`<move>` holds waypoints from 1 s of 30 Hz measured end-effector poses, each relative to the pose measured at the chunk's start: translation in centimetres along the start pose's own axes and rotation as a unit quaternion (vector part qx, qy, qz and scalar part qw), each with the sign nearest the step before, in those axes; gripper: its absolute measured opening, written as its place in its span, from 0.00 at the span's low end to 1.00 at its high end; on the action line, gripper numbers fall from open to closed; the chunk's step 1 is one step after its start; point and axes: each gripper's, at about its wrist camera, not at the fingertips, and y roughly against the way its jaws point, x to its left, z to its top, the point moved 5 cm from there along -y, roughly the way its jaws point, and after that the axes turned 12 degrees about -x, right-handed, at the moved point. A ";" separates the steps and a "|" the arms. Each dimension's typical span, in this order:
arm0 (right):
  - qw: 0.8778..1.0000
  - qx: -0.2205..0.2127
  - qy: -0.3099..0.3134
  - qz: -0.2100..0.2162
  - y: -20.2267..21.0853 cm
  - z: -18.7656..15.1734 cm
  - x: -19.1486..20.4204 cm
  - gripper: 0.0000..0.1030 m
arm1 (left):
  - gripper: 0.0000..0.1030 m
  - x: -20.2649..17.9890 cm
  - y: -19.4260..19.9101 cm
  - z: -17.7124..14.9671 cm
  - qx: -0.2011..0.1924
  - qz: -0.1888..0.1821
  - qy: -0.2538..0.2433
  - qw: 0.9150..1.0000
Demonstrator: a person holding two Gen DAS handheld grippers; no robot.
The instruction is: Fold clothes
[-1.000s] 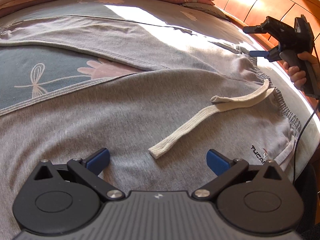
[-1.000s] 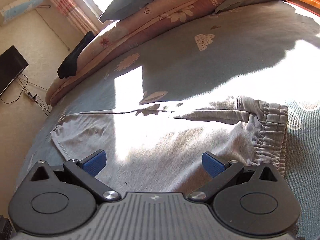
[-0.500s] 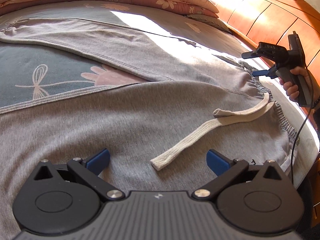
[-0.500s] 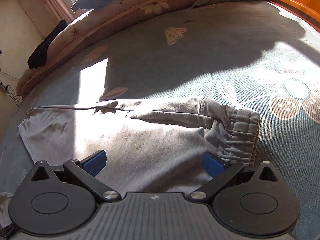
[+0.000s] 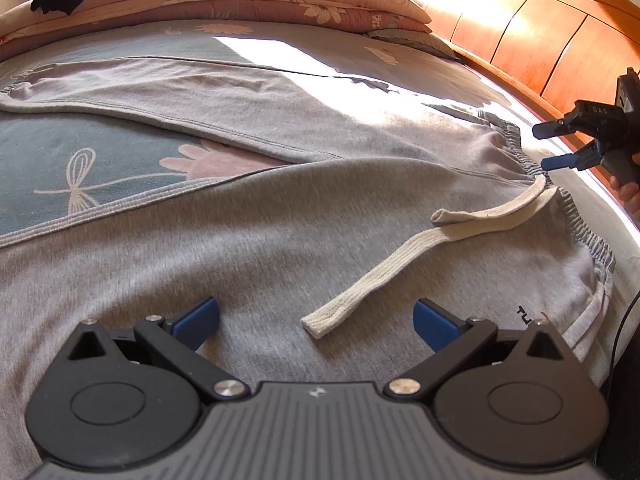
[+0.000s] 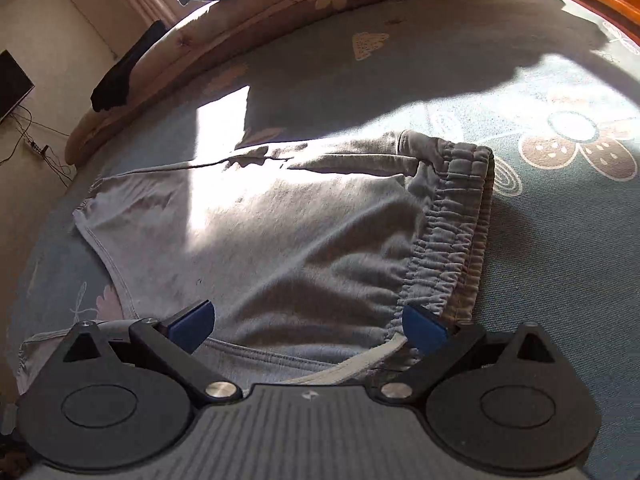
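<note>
Fold not yet begun: both jaws spread, holding nothing.

The left gripper [image 5: 316, 320] hovers over the grey sweatpants [image 5: 240, 248], the right gripper [image 6: 308, 324] by their waistband [image 6: 448, 232]; the pants lie fully unfolded on the bed [image 6: 400, 80], near its headboard-side edge.

Left gripper [image 5: 316, 322] is sitting low with its blue-padded fingers [image 5: 196, 320] spread wide, gripping nothing. Right gripper [image 6: 308, 322] is likewise showing its jaws parted wide and holding nothing; in the left wrist view it is appearing at the far right edge [image 5: 560, 146], tilted sideways. A hand [image 5: 628, 194] is wrapping its handle, fingertips only just showing.
</note>
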 end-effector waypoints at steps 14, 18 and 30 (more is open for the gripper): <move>0.978 -0.065 0.196 -0.043 -0.8 6.4 -6.0 0.61 | 0.91 -0.4 1.3 6.1 -0.077 -0.019 -0.010 0.997; 0.979 -0.060 0.193 -0.007 -4.0 7.6 -6.7 0.61 | 0.79 -1.1 -0.5 8.8 -0.069 -0.037 -0.037 0.996; 0.969 0.019 0.231 0.090 -12.1 8.0 -7.3 0.61 | 0.79 -7.3 -10.6 15.9 -0.032 -0.157 -0.175 0.971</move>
